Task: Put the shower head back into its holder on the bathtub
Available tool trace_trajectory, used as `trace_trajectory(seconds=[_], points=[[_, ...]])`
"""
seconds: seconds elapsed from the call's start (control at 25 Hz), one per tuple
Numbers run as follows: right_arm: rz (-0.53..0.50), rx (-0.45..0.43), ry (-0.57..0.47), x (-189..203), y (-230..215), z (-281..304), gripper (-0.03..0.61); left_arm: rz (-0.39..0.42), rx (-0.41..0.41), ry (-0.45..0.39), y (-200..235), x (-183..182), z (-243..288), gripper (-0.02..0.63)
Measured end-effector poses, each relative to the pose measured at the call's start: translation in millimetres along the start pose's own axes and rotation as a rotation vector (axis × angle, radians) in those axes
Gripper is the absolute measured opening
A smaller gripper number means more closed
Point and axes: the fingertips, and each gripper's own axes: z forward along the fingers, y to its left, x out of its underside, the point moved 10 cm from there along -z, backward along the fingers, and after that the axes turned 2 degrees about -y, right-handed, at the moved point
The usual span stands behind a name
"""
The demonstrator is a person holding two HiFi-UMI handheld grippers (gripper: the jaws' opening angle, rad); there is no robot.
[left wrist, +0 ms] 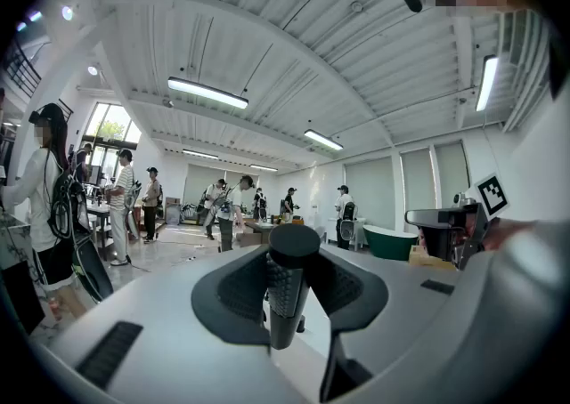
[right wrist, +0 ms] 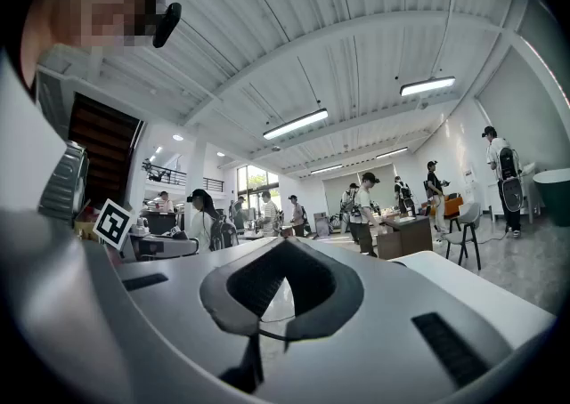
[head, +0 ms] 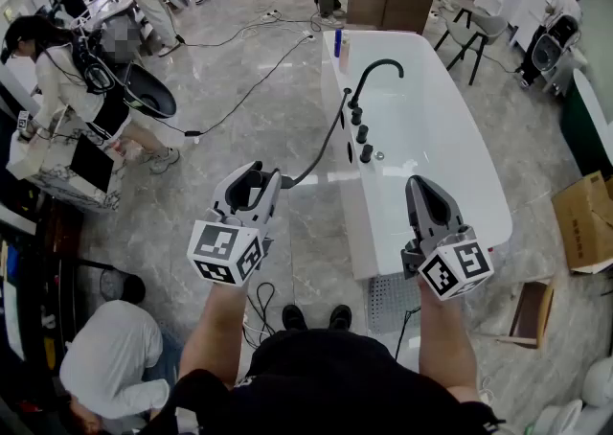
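My left gripper [head: 251, 190] is shut on the black handle of the shower head [left wrist: 287, 291], which stands upright between its pads in the left gripper view. The black hose [head: 323, 148] runs from it to the rim of the white bathtub [head: 450, 150]. On that rim stand a curved black faucet [head: 375, 72] and a row of black knobs [head: 361, 134]. I cannot tell which fitting is the holder. My right gripper [head: 427, 198] hovers over the tub's near end, shut with nothing in it [right wrist: 281, 303]. Both grippers are held about level.
A person in white crouches at the lower left [head: 110, 356]. Another person stands with a bag at the left [head: 67, 88]. Cables [head: 244, 88] cross the marble floor. A cardboard box [head: 584, 222] lies right of the tub, and a floor grate [head: 388, 304] sits at its near end.
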Motion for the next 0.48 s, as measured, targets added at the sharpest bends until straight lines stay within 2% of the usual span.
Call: trace_trajectory(seconds=[0.24,0.48], points=[[-0.002,0.001,0.002,3.3,8.6,5.5,0.009,0.024,0.03,0.006,2.6,-4.4,4.7,0.141],[0.005,-0.012,0.012,7.6,24.7,16.1,0.009,0.025,0.01,-0.008,17.1,-10.3,-4.4,0.141]])
